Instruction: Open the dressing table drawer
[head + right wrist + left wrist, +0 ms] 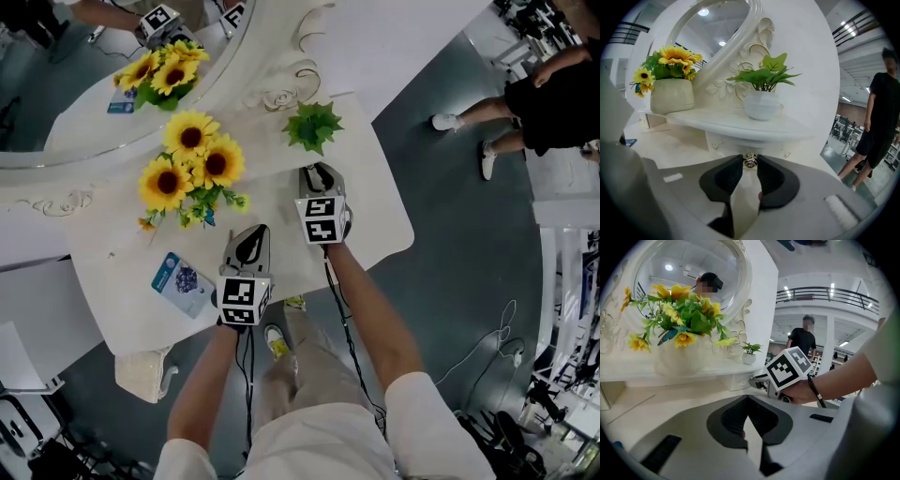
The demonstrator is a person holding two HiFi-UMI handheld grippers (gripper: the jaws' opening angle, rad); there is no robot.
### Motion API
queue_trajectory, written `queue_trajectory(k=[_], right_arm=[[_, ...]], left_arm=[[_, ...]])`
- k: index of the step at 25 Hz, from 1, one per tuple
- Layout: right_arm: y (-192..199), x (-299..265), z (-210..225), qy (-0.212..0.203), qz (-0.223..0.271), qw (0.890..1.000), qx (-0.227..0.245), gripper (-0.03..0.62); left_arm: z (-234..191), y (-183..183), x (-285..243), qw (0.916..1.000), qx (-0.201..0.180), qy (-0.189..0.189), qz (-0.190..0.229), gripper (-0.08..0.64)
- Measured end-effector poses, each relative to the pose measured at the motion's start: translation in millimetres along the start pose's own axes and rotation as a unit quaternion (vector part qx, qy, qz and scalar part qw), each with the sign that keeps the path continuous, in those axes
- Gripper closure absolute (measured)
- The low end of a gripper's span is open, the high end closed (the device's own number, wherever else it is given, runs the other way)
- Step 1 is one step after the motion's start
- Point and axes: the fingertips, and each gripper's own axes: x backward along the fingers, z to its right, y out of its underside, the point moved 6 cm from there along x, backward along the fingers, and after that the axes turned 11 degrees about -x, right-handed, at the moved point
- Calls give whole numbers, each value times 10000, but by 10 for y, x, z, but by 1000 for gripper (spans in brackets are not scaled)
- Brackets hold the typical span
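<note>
mirror (56, 103) with a carved white frame fills the upper left of the head view and reflects the flowers. sunflowers (192, 164) stand just right of it on the white dressing table (375, 220), and in the right gripper view they rise from a cream vase (672, 96) at upper left. blue card (181, 281) lies flat on the tabletop at lower left, near the front edge. left gripper (251, 232) sits just right of the card, over the tabletop near the frame's centre. its jaws are pressed together with nothing between them, as the left gripper view shows. right gripper (320, 172) lies further right and higher in the frame and reaches in under the raised shelf (740, 123). its jaw tips pinch the drawer knob (750, 160), a small brass-coloured knob at the centre of the right gripper view, one dark pad on each side of it. drawer (726, 144) is a small white box directly below the shelf, its front facing the gripper and the knob at its middle. green plant (313, 125) in a white pot stands on the shelf above the drawer. bystander (548, 98) in dark clothes stands on the grey floor at upper right, well apart from the table.
</note>
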Motion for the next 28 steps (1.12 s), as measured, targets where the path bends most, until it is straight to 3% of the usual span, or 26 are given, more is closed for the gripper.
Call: queue_trajectory(k=[14,28], right_arm=[[7,31,-17,33,-95,9999,-24,486],[59,67,-9,50,122,9999,-105,488]], left_arm=[[10,-47,78,10000,11,-11,26,551],[50,-1,180,10000,8,-16,-8,551]])
